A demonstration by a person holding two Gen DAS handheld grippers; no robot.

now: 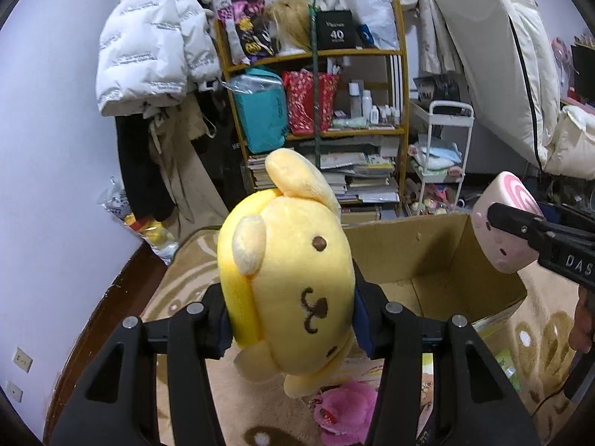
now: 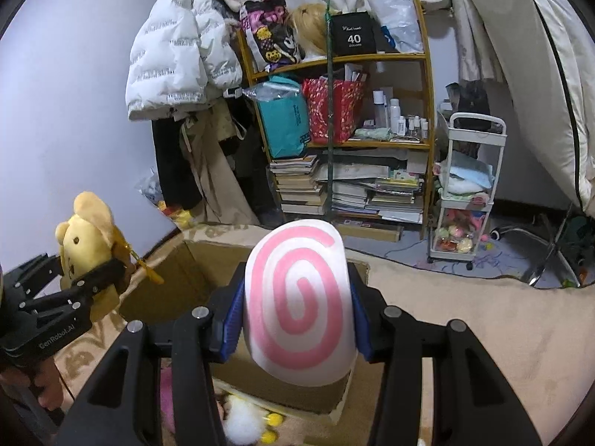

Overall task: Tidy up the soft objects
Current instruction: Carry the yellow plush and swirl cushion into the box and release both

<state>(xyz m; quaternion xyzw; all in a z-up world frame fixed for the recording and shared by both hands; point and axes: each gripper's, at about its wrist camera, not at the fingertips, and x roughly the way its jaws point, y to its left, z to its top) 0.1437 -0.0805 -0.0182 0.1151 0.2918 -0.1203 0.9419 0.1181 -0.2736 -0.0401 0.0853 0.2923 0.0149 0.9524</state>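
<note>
My left gripper [image 1: 290, 319] is shut on a yellow dog plush [image 1: 286, 278], held sideways in the air in front of an open cardboard box [image 1: 427, 256]. My right gripper [image 2: 295, 319] is shut on a white plush with a pink spiral [image 2: 301, 304], squeezed between its blue pads above the same cardboard box [image 2: 193, 278]. In the left wrist view the spiral plush [image 1: 502, 219] and the right gripper's black finger [image 1: 528, 230] hang at the right, over the box's far corner. In the right wrist view the yellow dog plush [image 2: 89, 245] sits in the left gripper [image 2: 100, 278] at the left.
A pink plush [image 1: 346, 412] lies on the beige patterned rug [image 1: 186, 278] below the left gripper. A white and yellow plush [image 2: 245, 420] lies by the box's near side. A crowded wooden shelf [image 2: 372, 145], hanging coats [image 1: 156, 48] and a white trolley [image 2: 468, 193] stand behind.
</note>
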